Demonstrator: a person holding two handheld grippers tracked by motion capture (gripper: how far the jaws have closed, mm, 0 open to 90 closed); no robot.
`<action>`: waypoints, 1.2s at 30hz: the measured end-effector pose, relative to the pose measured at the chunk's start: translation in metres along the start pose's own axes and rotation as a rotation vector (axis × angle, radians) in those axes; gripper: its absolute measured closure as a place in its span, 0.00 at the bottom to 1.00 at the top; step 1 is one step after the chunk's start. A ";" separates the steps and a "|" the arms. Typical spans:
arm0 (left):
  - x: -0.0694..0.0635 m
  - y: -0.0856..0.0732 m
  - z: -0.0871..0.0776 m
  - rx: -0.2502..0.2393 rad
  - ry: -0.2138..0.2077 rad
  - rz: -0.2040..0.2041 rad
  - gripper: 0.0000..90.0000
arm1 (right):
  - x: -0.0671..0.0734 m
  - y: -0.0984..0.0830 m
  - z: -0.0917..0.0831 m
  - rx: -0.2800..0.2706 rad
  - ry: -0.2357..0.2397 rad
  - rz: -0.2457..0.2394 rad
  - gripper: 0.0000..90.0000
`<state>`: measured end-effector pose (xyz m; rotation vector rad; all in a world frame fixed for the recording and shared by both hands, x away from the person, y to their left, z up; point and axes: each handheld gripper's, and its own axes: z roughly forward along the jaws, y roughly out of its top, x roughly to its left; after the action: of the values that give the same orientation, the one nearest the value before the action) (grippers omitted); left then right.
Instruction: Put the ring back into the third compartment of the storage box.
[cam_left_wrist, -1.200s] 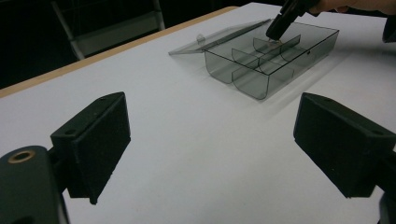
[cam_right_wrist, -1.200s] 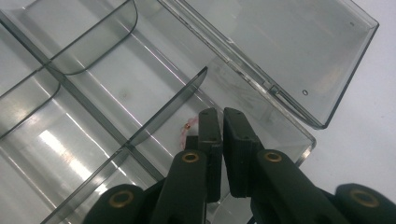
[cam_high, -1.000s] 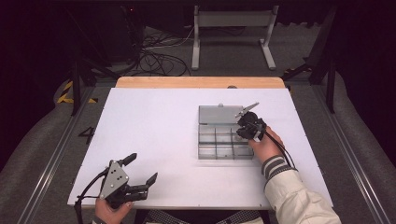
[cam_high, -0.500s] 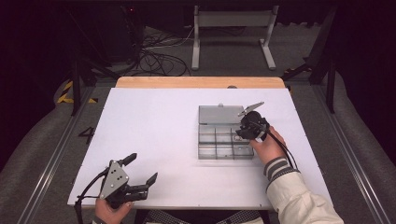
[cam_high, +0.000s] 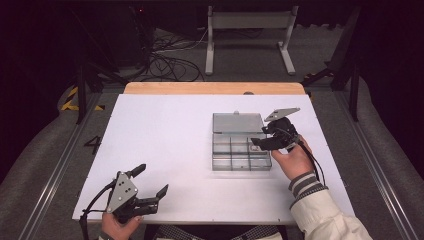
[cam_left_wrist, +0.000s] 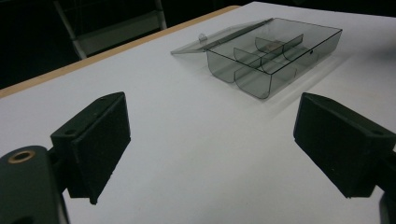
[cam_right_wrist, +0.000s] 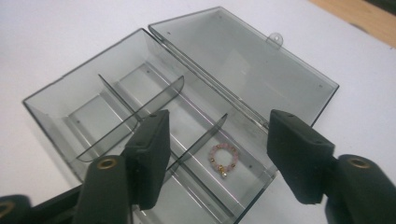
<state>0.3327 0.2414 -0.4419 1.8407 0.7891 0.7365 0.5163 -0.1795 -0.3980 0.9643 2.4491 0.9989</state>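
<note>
High view: the left gripper (cam_high: 152, 182) is held well left of the clear compartment box (cam_high: 241, 156), near the white table's (cam_high: 165, 130) front edge, jaws spread apart and empty. At the box's right end the right gripper (cam_high: 257, 143) is poised, jaws parted, above a pink bead ring (cam_right_wrist: 223, 160) lying in a compartment by the flat-open lid (cam_right_wrist: 243, 56).

A single readable mark is seen from the high view: a dark figure "4" (cam_high: 93, 144), set on the grey floor (cam_high: 50, 150) just beside the left edge of the white tabletop (cam_high: 165, 145). No lettering, label or brand can be made out on the tabletop.
</note>
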 end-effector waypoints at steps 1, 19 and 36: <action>0.000 0.000 0.000 0.002 -0.001 -0.002 0.13 | 0.001 0.000 -0.002 -0.007 0.005 -0.003 0.42; -0.001 0.000 -0.003 0.013 0.006 0.001 0.12 | 0.015 -0.002 -0.031 -0.096 0.063 -0.044 0.14; 0.000 -0.002 -0.007 0.008 0.012 0.000 0.12 | 0.028 -0.015 -0.060 -0.229 0.110 -0.085 0.01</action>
<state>0.3273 0.2456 -0.4413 1.8449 0.8010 0.7455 0.4577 -0.1977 -0.3678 0.7418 2.3730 1.2990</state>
